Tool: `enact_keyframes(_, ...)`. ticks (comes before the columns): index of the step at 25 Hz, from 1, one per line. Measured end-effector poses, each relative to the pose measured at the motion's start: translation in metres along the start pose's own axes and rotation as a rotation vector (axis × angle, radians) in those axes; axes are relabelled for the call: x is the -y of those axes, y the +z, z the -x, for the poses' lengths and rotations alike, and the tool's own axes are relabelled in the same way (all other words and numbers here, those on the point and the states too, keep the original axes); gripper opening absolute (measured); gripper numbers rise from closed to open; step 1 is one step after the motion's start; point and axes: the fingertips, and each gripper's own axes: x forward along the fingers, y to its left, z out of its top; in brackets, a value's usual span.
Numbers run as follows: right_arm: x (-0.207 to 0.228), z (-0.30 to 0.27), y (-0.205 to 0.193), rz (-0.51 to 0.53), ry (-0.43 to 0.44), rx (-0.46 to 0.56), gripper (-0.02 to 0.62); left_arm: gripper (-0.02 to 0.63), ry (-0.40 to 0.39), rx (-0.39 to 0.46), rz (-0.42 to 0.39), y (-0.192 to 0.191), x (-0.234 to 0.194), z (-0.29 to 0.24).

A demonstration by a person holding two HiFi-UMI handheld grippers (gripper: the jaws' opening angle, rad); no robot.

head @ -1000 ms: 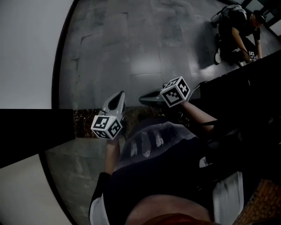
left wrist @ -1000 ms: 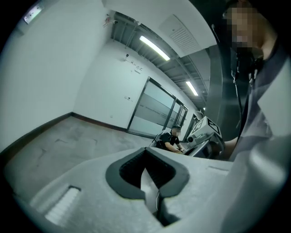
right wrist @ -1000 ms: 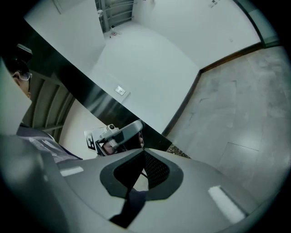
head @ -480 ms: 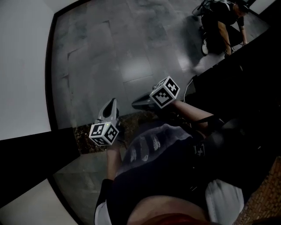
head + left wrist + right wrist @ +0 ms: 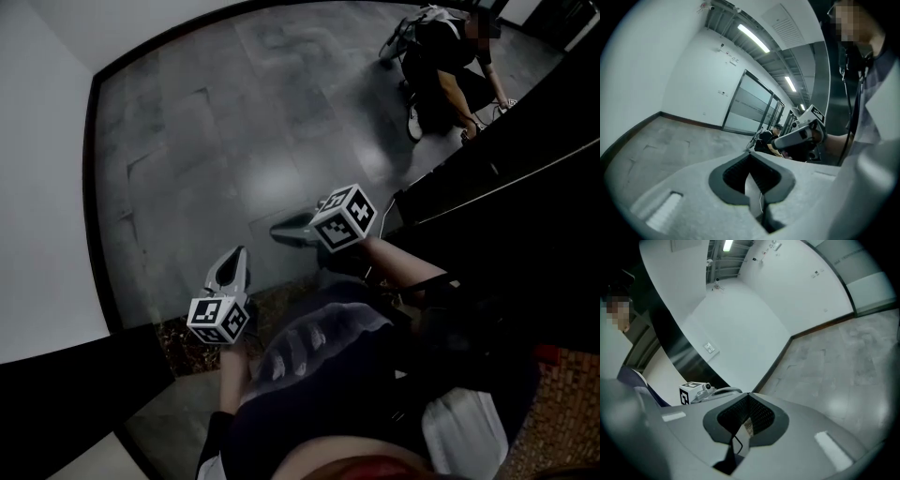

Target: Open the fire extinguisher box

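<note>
Nearest, in front of the wearer's dark top (image 5: 337, 375), the left gripper (image 5: 238, 255) and the right gripper (image 5: 281, 228) hang just above the grey stone floor (image 5: 234, 141). They point out over it, close beside each other but not touching. Both gripper views show the jaws closed tip to tip with nothing between them. The likely trouble starts there: reaching a door or latch with the jaws shut would leave nothing to hook or pinch with, and the tips could skid off a smooth front. The dark panel (image 5: 525, 159) stands just beside the right gripper along the floor's right edge, so a careless swing could knock that gripper against it. Farther out, the floor runs to the white wall (image 5: 47, 187) on its left edge. At its far right corner a person (image 5: 441, 66) crouches, who could be in the way if the route goes there. The fire extinguisher box cannot be made out in any view. It is neither between nor near either pair of jaws, and its direction cannot be told.
</note>
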Motion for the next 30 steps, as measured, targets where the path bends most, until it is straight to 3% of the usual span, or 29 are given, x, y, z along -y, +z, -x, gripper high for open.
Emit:
enact_keyframes(5, 0.033, 0.035, 0.038, 0.045, -0.027, 0.083, 0.002, -0.002, -0.042, -0.047, -0.067, 0.010, 0.012, -0.049)
enact_keyframes(9, 0.073, 0.060, 0.057, -0.017, -0.061, 0.115, 0.002, -0.002, -0.093, -0.075, -0.097, 0.028, 0.024, -0.092)
enact_keyframes(12, 0.095, 0.074, 0.055, -0.077, -0.063, 0.129, 0.002, -0.002, -0.109, -0.117, -0.118, 0.037, 0.033, -0.113)
enact_keyframes(19, 0.131, 0.108, 0.056, -0.104, -0.065, 0.123, 0.002, -0.002, -0.113, -0.160, -0.132, 0.045, 0.054, -0.157)
enact_keyframes(30, 0.173, 0.145, 0.049, -0.130, -0.037, 0.126, 0.002, -0.002, -0.095, -0.164, -0.174, 0.051, 0.075, -0.206)
